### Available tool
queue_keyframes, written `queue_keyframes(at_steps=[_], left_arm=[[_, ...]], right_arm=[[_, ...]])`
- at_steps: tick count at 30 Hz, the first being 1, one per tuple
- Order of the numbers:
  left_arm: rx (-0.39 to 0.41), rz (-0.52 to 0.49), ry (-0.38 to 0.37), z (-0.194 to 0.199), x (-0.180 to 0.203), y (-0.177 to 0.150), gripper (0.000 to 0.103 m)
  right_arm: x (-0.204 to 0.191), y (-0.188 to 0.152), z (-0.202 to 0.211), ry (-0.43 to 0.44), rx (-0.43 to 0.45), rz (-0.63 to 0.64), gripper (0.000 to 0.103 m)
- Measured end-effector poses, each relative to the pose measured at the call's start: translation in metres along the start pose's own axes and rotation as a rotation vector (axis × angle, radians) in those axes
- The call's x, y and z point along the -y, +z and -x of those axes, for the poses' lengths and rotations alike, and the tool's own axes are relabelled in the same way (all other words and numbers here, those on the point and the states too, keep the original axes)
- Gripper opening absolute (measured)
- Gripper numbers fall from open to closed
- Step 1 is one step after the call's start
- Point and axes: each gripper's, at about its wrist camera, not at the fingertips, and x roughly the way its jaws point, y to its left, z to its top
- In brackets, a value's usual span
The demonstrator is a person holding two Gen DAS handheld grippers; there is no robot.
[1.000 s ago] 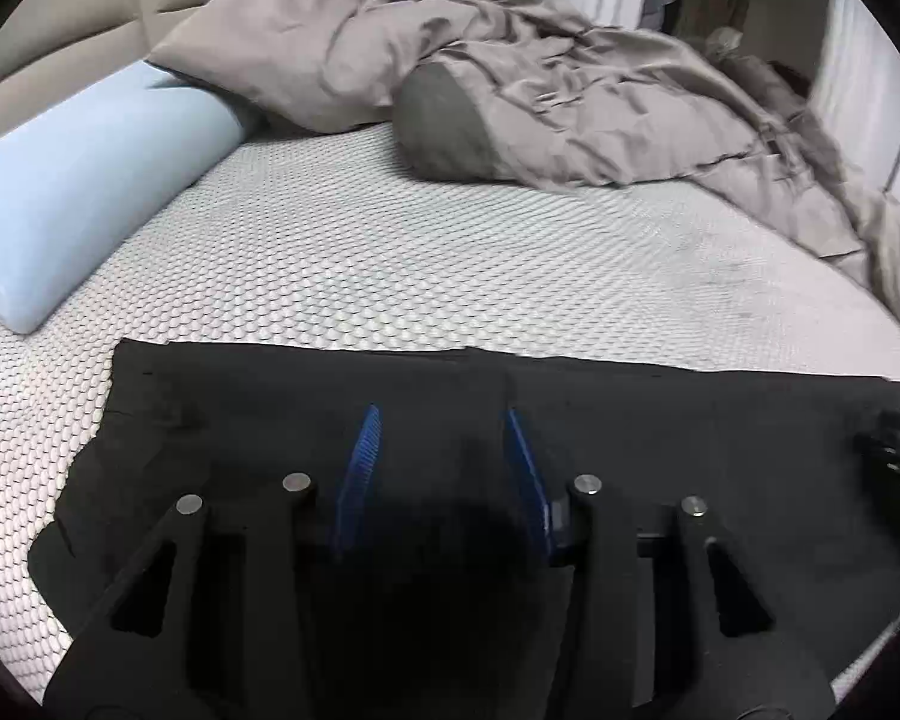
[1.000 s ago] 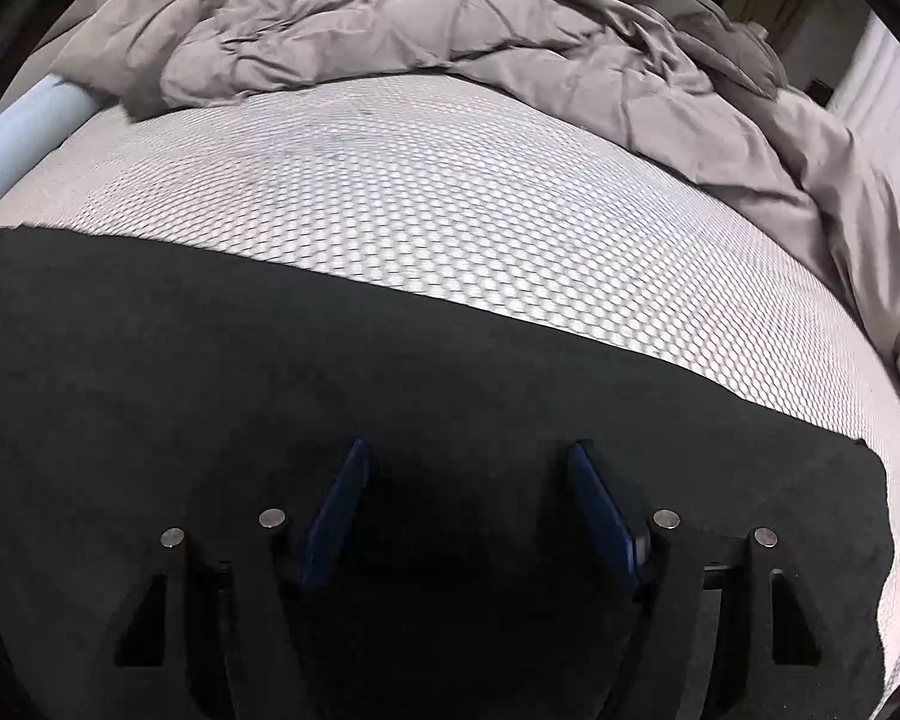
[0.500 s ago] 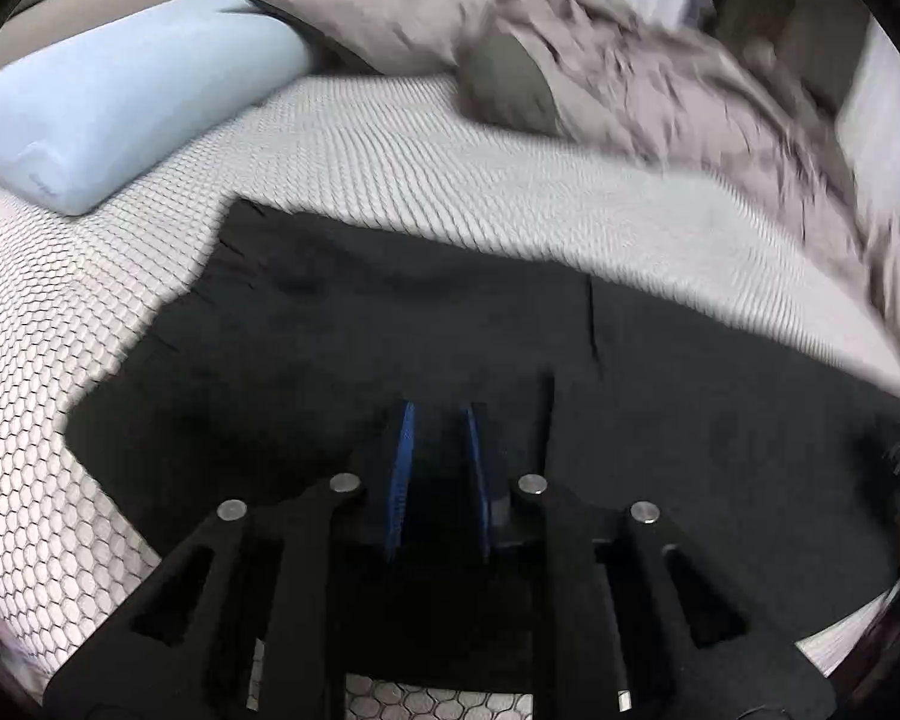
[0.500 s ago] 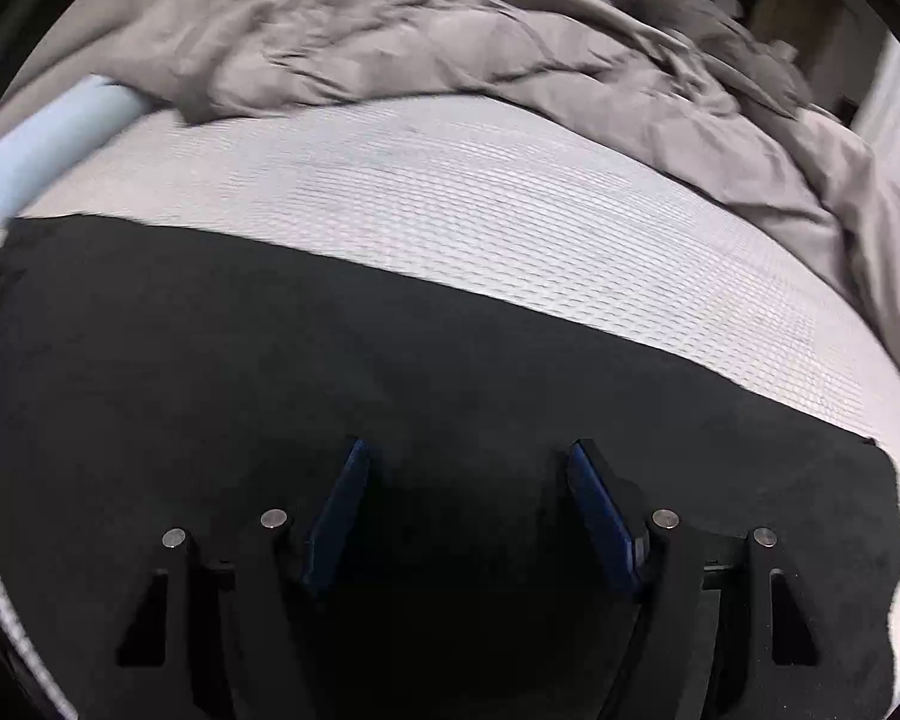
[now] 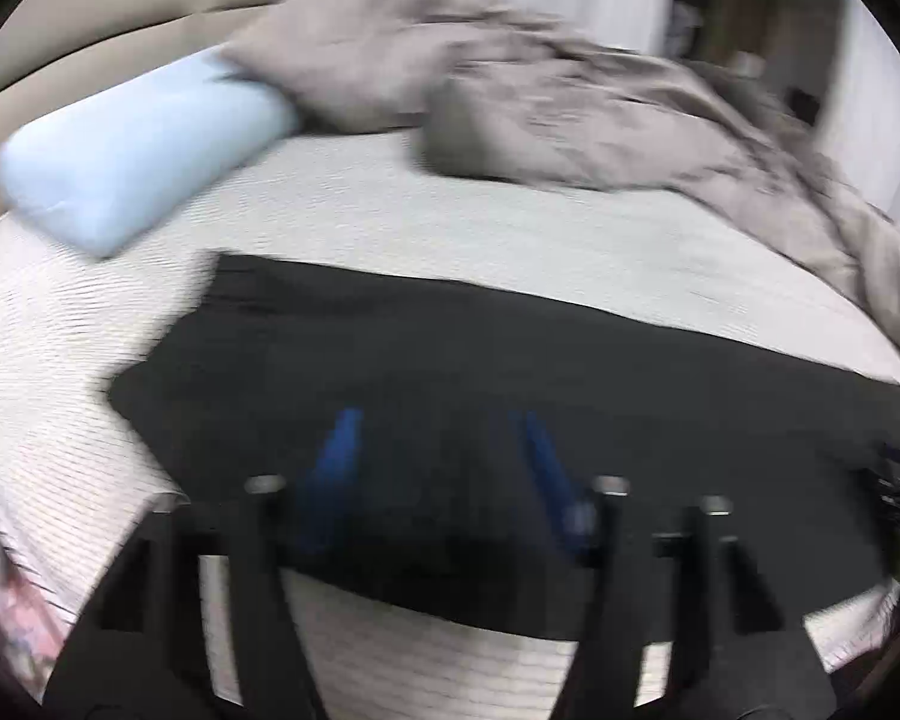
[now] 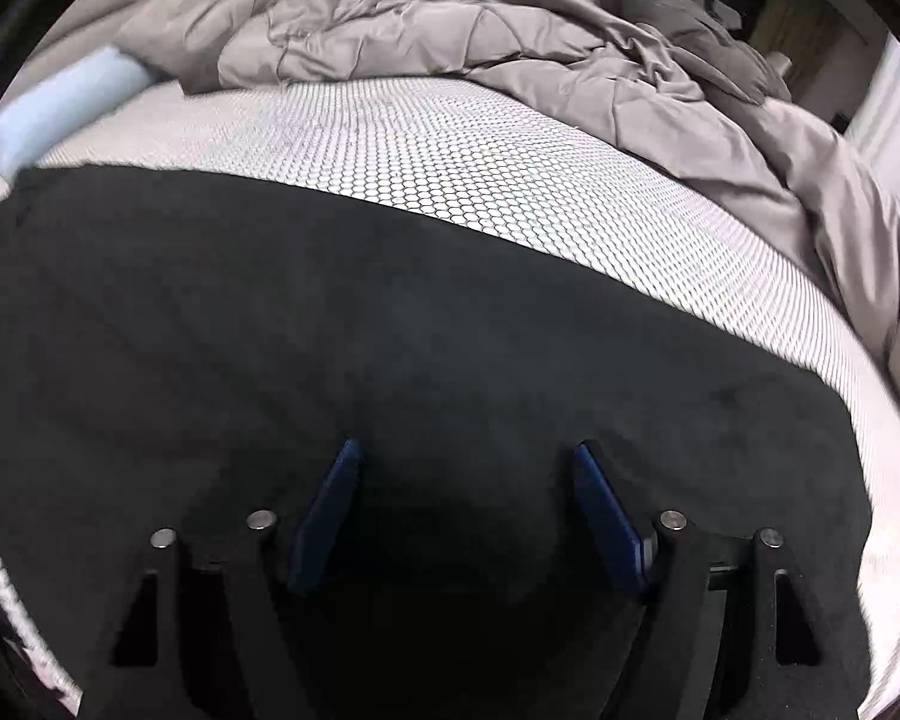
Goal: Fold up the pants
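Note:
The black pants lie spread flat across the white honeycomb-patterned mattress, long side running left to right. In the blurred left wrist view my left gripper hovers over the pants' near half, its jaws opening, and no fabric is pinched between the blue pads. In the right wrist view the pants fill the lower half of the picture. My right gripper hangs above them with its jaws wide and still opening slightly, holding nothing.
A light blue bolster pillow lies at the back left. A crumpled grey duvet is heaped along the back and right of the bed. Bare mattress separates the pants from the duvet. The bed's near edge shows below the pants.
My left gripper narrowed nearly shut over the pants, then sprang open and drew back, so the pants' near edge and the mattress front now show. The right gripper shifted slightly, jaws still wide.

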Motion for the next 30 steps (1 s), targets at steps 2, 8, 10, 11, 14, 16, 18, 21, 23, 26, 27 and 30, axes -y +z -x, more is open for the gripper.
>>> queue_keyframes(at_steps=[2, 8, 10, 11, 14, 16, 18, 21, 23, 26, 27, 30], left_arm=[[-0.045, -0.099, -0.109, -0.01, 0.059, -0.012, 0.068], [-0.211, -0.251, -0.348, -0.043, 0.198, -0.065, 0.068], [-0.147, -0.387, -0.25, -0.038, 0.228, -0.082, 0.072], [-0.141, -0.417, -0.222, -0.038, 0.236, -0.088, 0.074], [-0.134, -0.39, -0.219, -0.038, 0.237, -0.094, 0.083], [-0.145, -0.372, -0.224, -0.035, 0.232, -0.093, 0.083], [-0.122, -0.359, -0.221, -0.023, 0.23, -0.091, 0.08], [-0.063, -0.381, -0.332, -0.014, 0.235, -0.075, 0.079], [-0.054, -0.45, -0.401, -0.003, 0.262, -0.085, 0.079], [-0.077, -0.599, -0.414, -0.004, 0.307, -0.107, 0.079], [-0.076, -0.654, -0.392, -0.006, 0.319, -0.117, 0.079], [-0.08, -0.671, -0.383, -0.008, 0.327, -0.128, 0.082]], right_arm=[[-0.017, -0.007, 0.016, 0.067, 0.049, 0.047, 0.074], [-0.032, -0.043, 0.034, 0.081, 0.052, 0.136, 0.074], [-0.002, -0.061, 0.04, 0.033, 0.049, 0.083, 0.074], [0.018, -0.071, 0.044, 0.008, 0.046, 0.038, 0.074], [0.077, -0.104, 0.056, -0.078, 0.041, -0.086, 0.074], [0.115, -0.131, 0.067, -0.185, 0.035, -0.175, 0.074], [0.146, -0.152, 0.076, -0.223, 0.045, -0.267, 0.074], [0.166, -0.164, 0.084, -0.219, 0.059, -0.359, 0.074], [0.162, -0.163, 0.09, -0.252, 0.078, -0.345, 0.074], [0.154, -0.159, 0.1, -0.254, 0.135, -0.352, 0.074], [0.151, -0.156, 0.101, -0.217, 0.148, -0.344, 0.074], [0.151, -0.159, 0.094, -0.227, 0.107, -0.341, 0.074]])
